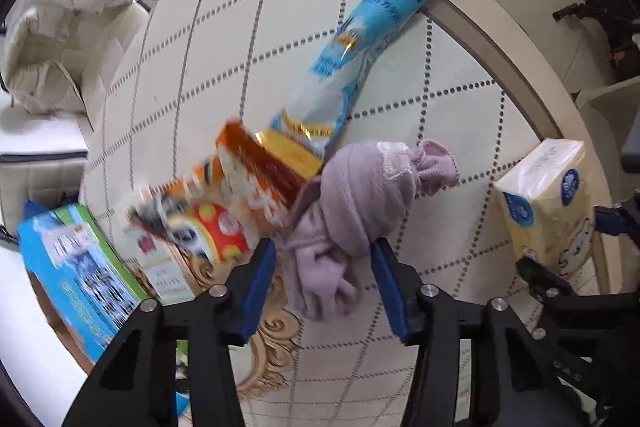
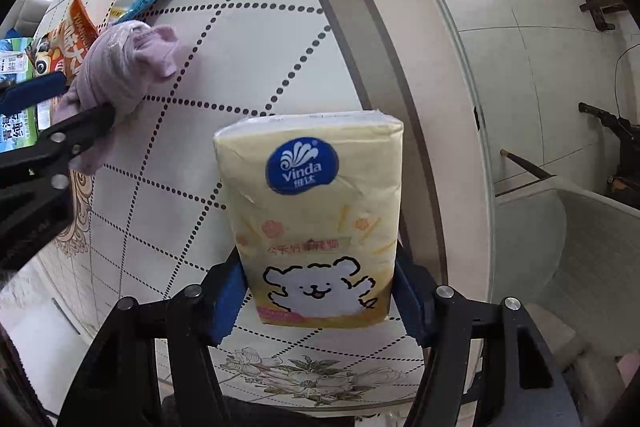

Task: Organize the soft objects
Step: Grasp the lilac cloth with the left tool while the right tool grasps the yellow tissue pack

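Note:
My left gripper (image 1: 324,263) is shut on a bundled lilac cloth (image 1: 352,195) and holds it over the round table (image 1: 472,115). The cloth (image 2: 120,67) and the left gripper (image 2: 86,99) also show at the left of the right wrist view. My right gripper (image 2: 320,287) is shut on a yellow Vinda tissue pack (image 2: 316,211), held upright near the table's right rim. The pack (image 1: 548,203) and the right gripper (image 1: 560,247) show at the right of the left wrist view.
A long blue snack bag (image 1: 360,47) lies across the table to its rim. An orange packet (image 1: 260,171) and a blue-green box (image 1: 76,267) sit at the left. A white padded jacket (image 1: 80,11) lies on a sofa beyond. A grey chair (image 2: 568,267) stands right.

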Available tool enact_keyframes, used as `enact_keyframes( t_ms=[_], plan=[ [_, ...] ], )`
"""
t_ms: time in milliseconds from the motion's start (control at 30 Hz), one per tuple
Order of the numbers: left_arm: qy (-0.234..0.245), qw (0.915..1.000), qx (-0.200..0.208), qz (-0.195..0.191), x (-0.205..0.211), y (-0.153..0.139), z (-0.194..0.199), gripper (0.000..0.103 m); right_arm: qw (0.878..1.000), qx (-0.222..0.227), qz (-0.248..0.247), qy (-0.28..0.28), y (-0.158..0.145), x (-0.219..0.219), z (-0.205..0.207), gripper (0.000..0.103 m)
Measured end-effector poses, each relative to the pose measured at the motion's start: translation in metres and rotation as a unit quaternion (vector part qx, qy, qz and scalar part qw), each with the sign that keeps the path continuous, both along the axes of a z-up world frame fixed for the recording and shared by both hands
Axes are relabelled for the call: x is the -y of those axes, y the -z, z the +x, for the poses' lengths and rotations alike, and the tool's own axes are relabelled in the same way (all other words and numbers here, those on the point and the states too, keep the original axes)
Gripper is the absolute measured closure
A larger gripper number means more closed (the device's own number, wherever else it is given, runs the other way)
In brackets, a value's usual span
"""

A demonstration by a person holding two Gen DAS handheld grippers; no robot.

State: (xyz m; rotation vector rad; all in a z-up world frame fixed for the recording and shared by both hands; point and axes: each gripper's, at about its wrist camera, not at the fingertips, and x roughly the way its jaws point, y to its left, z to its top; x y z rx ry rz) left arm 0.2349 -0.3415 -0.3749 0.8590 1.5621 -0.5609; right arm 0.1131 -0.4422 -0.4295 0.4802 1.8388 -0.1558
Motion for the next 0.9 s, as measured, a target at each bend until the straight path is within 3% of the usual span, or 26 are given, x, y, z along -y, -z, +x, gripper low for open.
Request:
enact_keyframes(
  t_ms=[133,267,467,533,567,667,800,900],
  plan=[
    [-0.025,0.9996,0.011,-0.012,-0.021,-0.012,-0.007,0.056,1.000,-0.004,0.012,-0.016,0.001,-0.007,-0.005,0.035],
    [-0.022,0.9992,-0.007,-0.032,-0.027,-0.015,-0.019,0.053,0.999,-0.002,0.029,-0.022,0.002,-0.014,-0.006,0.035],
    [0.022,0.9997,0.002,-0.008,0.001,0.019,-0.034,0.053,0.999,-0.005,0.027,-0.020,0.006,-0.012,-0.005,0.035],
    [0.009,0.9999,-0.003,-0.012,0.004,0.026,-0.032,0.054,0.999,-0.007,0.033,-0.006,0.007,-0.008,-0.004,0.036],
    [-0.003,0.9999,-0.008,-0.010,0.002,0.029,-0.030,0.063,0.999,-0.006,0.033,-0.005,0.006,-0.008,-0.003,0.036],
    [-0.035,0.9988,-0.018,-0.031,0.002,0.022,-0.034,0.074,1.000,-0.001,0.016,0.002,0.001,-0.003,-0.005,0.037],
    [-0.109,0.9911,-0.046,-0.061,-0.029,0.015,-0.040,0.077,1.000,0.008,0.014,0.012,-0.008,-0.001,-0.010,0.037],
    [-0.168,0.9802,-0.057,-0.087,-0.059,0.008,-0.049,0.078,1.000,0.019,0.014,0.017,-0.019,-0.003,-0.018,0.037]
  ],
)
